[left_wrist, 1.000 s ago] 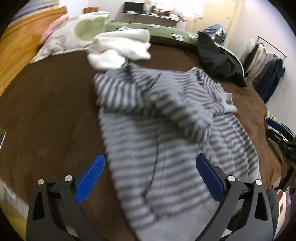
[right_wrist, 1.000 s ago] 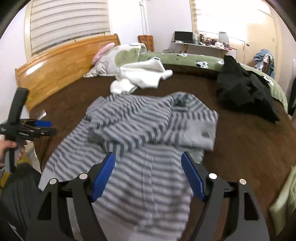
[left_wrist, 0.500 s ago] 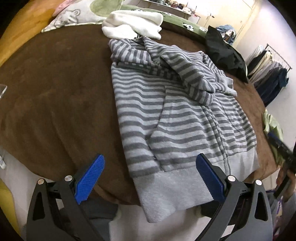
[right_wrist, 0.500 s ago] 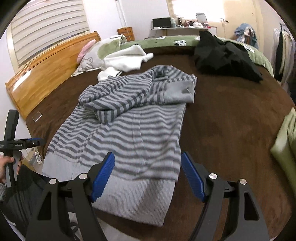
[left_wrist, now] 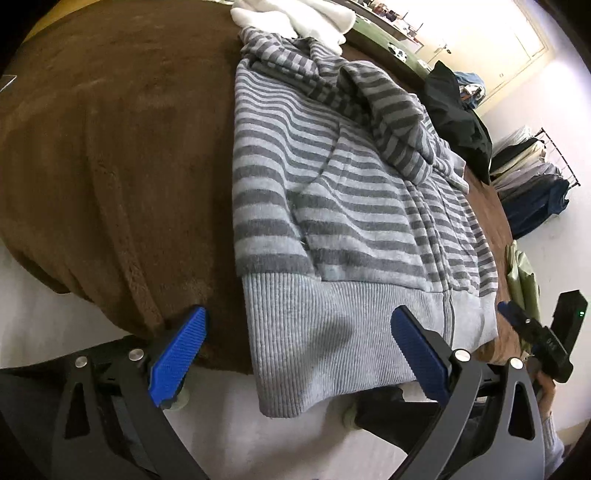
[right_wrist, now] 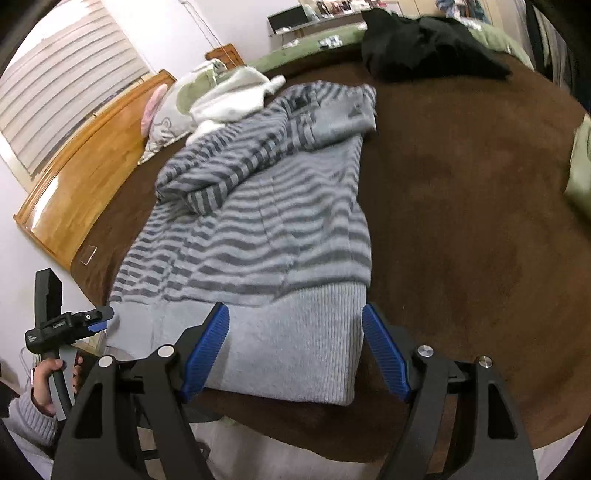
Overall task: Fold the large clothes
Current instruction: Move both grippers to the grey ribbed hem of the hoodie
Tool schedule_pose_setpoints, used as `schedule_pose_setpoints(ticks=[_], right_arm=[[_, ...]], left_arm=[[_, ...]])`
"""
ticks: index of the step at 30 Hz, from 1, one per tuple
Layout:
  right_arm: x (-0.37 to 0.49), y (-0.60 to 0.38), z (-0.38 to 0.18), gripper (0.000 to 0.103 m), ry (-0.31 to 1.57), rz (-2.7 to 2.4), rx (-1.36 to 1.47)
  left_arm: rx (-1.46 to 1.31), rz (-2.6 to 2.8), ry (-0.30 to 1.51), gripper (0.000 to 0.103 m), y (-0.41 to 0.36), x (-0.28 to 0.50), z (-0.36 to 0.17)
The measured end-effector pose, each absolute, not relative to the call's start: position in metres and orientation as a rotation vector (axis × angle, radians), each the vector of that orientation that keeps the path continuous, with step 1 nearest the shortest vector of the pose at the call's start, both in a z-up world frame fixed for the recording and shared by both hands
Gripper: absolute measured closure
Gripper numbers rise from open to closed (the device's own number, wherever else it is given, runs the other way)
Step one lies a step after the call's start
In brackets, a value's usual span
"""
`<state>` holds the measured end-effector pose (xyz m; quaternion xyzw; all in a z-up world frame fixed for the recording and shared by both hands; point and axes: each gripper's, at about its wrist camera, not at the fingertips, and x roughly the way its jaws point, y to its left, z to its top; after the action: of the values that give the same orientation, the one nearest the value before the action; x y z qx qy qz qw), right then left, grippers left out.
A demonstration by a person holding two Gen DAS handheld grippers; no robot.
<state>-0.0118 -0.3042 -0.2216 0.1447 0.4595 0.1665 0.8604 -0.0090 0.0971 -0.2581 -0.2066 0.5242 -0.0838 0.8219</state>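
Both now lower and closer to the striped hoodie (left_wrist: 351, 206), lower centre on the brown bed (left_wrist: 110, 147). Left gripper (left_wrist: 295, 354) and right gripper (right_wrist: 295, 354) gaping over its ribbed hem (right_wrist: 295, 350), ungrasped. Likely next: pinching the hem corners.

The white cloth (left_wrist: 295, 14) is cut off by the top edge of the left view, the striped hoodie (right_wrist: 266, 229) smears with motion blur in the right view, and the desk clutter (right_wrist: 332, 7) is too small to identify.
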Motion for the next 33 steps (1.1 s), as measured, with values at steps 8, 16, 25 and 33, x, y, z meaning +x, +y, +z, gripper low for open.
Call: schedule_pose_setpoints(ticks=[8, 16, 25, 33], right_arm=[[-0.015, -0.313, -0.239, 0.029, 0.975, 0.349, 0.399], [-0.015, -0.309, -0.240, 0.027, 0.970, 0.371, 0.404], [-0.015, -0.310, -0.245, 0.027, 0.976, 0.367, 0.402], [-0.015, -0.306, -0.245, 0.042, 0.984, 0.333, 0.364]], left_arm=[[-0.477, -0.178, 1.108, 0.007, 0.102, -0.012, -0.261], [-0.492, -0.259, 1.076, 0.006, 0.085, -0.015, -0.254], [-0.567, -0.314, 1.049, 0.007, 0.074, -0.015, -0.241], [-0.527, -0.278, 1.106, 0.009, 0.063, -0.012, -0.258]])
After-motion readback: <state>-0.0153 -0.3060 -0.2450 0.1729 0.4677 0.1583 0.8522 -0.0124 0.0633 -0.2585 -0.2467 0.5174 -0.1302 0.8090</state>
